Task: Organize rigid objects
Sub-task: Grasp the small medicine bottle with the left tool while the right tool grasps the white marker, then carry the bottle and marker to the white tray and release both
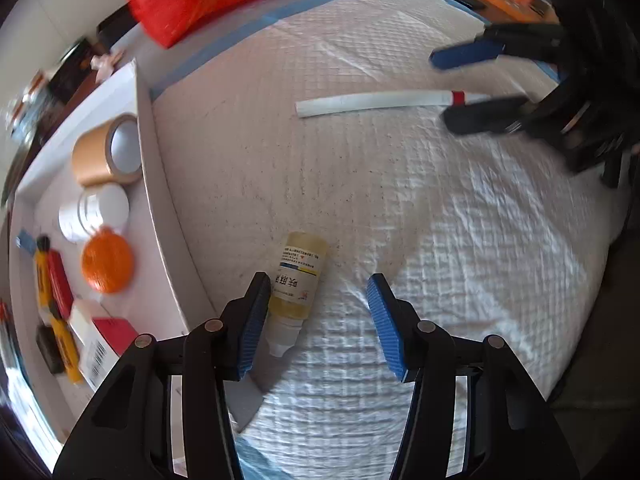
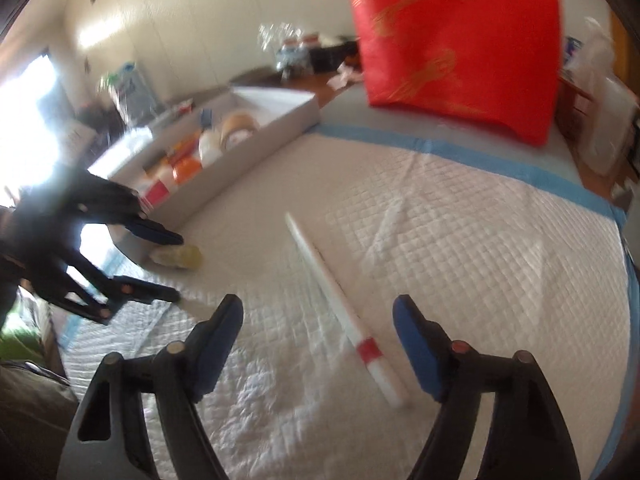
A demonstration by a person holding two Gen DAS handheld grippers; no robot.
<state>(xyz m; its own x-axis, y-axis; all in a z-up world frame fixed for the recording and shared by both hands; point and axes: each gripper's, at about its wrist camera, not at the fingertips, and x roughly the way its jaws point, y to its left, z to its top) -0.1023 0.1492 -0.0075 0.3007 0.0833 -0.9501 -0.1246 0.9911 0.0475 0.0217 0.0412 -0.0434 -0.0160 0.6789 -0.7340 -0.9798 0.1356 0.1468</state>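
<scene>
Both grippers gape empty: left gripper (image 1: pixel 318 320) should centre on the small yellow plastic dropper bottle (image 1: pixel 298 280); right gripper (image 2: pixel 318 340) straddles the long white red-banded tube (image 2: pixel 344 304).

A quilted, matt white pad (image 1: pixel 360 208) is seen. The small bottle (image 1: pixel 298 280) appears translucent plastic with a paper label. The gripper pads (image 1: pixel 382 324) are ribbed blue.

White tube (image 1: pixel 376 103), red band (image 1: pixel 458 98)
</scene>
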